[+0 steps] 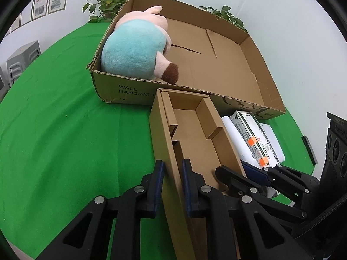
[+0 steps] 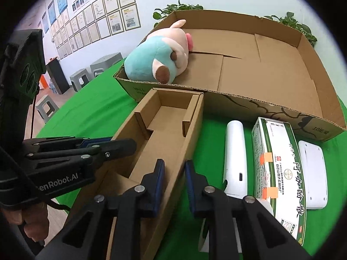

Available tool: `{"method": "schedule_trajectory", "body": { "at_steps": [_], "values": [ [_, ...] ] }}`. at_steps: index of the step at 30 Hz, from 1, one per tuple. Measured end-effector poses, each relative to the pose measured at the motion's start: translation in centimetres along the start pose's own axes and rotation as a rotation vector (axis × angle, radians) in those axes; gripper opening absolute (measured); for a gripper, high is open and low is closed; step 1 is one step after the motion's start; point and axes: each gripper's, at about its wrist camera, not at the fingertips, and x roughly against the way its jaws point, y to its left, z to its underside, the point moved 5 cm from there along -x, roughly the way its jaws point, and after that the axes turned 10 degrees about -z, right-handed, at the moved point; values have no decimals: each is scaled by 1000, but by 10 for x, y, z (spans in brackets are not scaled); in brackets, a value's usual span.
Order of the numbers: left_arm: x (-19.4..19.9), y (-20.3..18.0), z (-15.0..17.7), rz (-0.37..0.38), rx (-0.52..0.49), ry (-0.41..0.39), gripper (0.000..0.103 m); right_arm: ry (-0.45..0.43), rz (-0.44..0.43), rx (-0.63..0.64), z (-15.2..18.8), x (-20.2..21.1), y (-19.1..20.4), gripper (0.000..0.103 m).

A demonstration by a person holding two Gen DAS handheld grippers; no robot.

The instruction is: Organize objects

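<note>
A long narrow open cardboard box (image 1: 195, 143) (image 2: 160, 130) lies on the green cloth in front of a big shallow cardboard tray (image 1: 216, 65) (image 2: 260, 65). My left gripper (image 1: 172, 169) straddles the narrow box's left wall near its near end, jaws close on it. My right gripper (image 2: 174, 169) straddles the box's right wall the same way; it also shows in the left wrist view (image 1: 238, 171). A pink and blue plush toy (image 1: 134, 49) (image 2: 160, 58) lies in the tray's left corner.
Right of the narrow box lie a white cylinder device (image 2: 235, 156), a green-and-white medicine box (image 2: 279, 169) and a flat white device (image 2: 312, 175). Potted plants (image 1: 106, 0) stand behind the tray. Grey stools (image 2: 102, 65) stand beyond the table's left edge.
</note>
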Motion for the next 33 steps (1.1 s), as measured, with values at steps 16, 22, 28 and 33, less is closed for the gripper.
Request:
{"method": "schedule_trajectory", "body": {
  "at_steps": [16,22,28,33],
  "values": [
    [61,-41,-17,-33,-109,-180,11,-191,18,-14,-7,51,-1,16],
    [103,-78,-58,-9,-171,-341,11,-346,66,22,-41,94,-10,15],
    [136,-112,-102,7,-245,-460,11,-471,107,74,-83,134,-22,15],
    [157,-125,-150,20,-258,-530,12,-533,109,81,-124,149,-32,15]
  ]
}}
